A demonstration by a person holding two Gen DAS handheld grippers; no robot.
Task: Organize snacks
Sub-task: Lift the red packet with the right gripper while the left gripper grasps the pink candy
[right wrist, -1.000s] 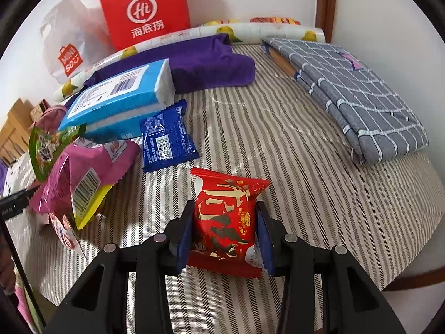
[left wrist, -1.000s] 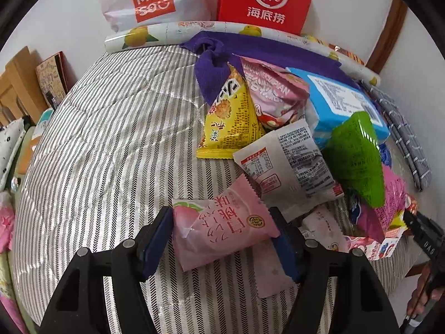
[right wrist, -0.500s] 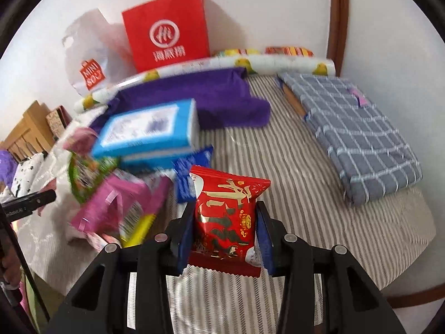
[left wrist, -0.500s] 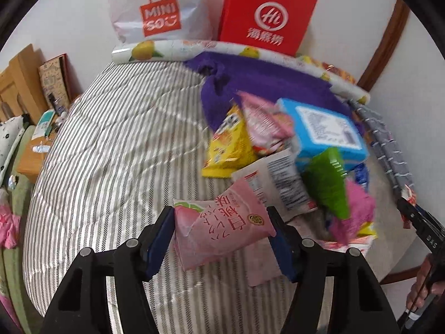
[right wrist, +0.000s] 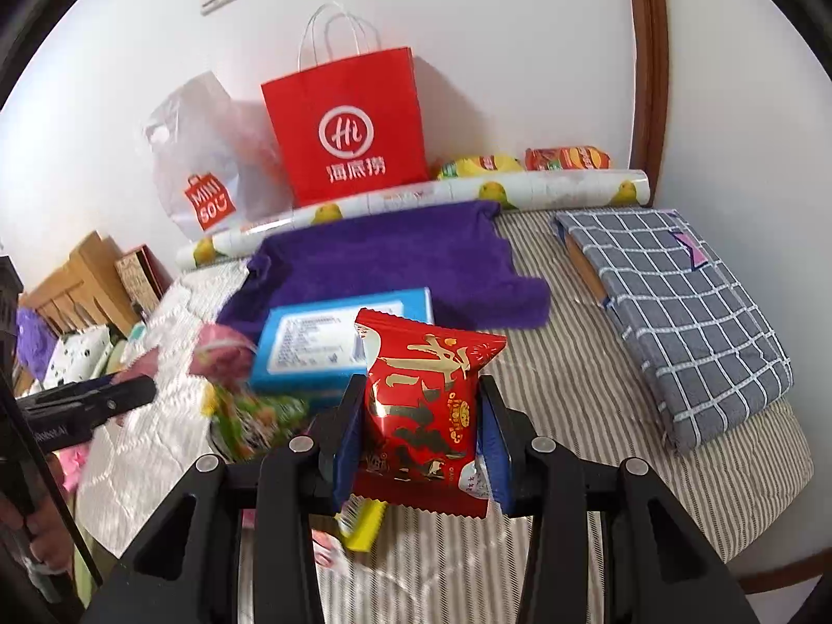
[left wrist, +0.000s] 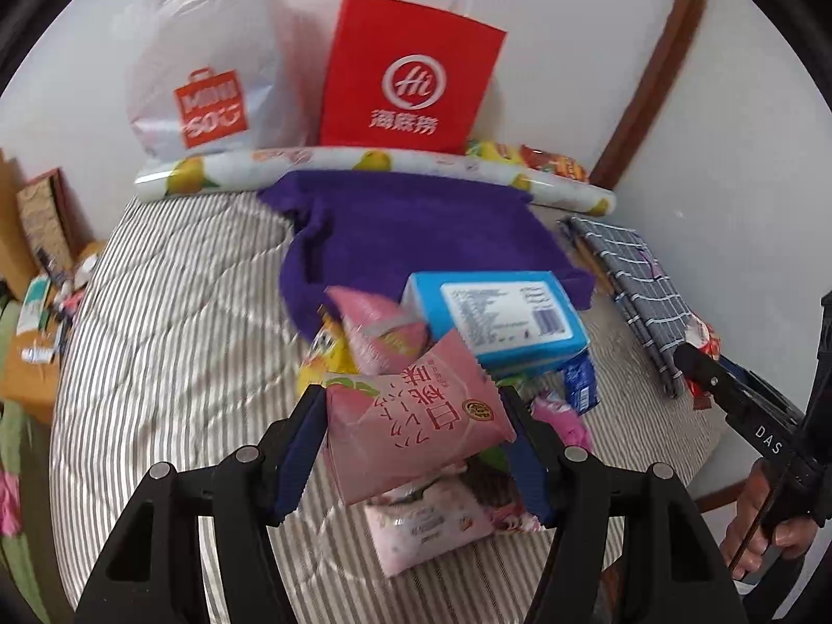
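Note:
My left gripper [left wrist: 416,431] is shut on a pink peach snack packet [left wrist: 416,426] and holds it above the striped bed [left wrist: 171,343]. My right gripper [right wrist: 421,426] is shut on a red snack packet with gold writing [right wrist: 426,405], also held above the bed [right wrist: 572,379]. Below lies a pile of snacks: a blue box [left wrist: 499,317] [right wrist: 333,338], a pink bag [left wrist: 379,333], a yellow bag [left wrist: 322,359], a small blue packet [left wrist: 580,385], a green bag [right wrist: 260,416]. A red paper bag [left wrist: 411,83] [right wrist: 348,130] and a white MINISO bag [left wrist: 208,99] [right wrist: 208,171] stand at the wall.
A purple towel [left wrist: 416,234] and a lemon-print roll [left wrist: 364,166] lie at the bed's far end. A folded grey checked cloth [right wrist: 676,301] lies on the right. Two snack packs [right wrist: 520,161] sit behind the roll. A wooden shelf [right wrist: 78,281] stands left.
Both grippers have risen and drawn back from the pile with their packets. The bags at the wall now show in full.

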